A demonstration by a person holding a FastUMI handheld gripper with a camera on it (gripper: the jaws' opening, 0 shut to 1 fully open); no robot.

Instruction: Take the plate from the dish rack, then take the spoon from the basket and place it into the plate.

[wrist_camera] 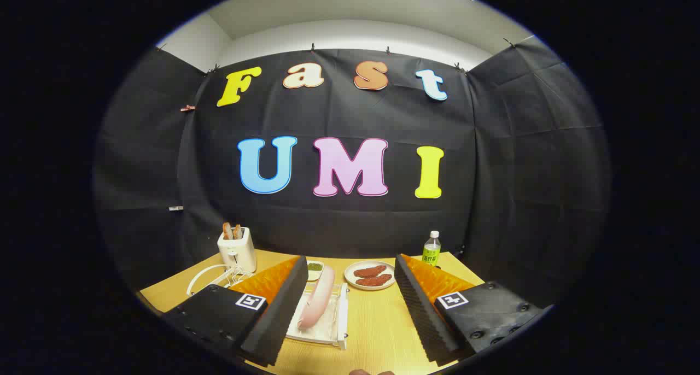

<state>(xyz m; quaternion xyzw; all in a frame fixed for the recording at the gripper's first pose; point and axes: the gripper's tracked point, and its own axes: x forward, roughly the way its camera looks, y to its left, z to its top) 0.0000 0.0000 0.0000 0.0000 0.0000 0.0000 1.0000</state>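
A pink plate stands on edge in a white dish rack on the wooden table, just inside my left finger and below the fingertips. My gripper is open and held above the table, with nothing between its fingers. A white wire basket lies to the left, beside the toaster, and my left finger hides part of it. I cannot make out a spoon in it.
A white toaster with toast stands at the back left. A small dish with something green sits behind the rack. A white plate of reddish food and a bottle stand at the back right. Bare table lies right of the rack.
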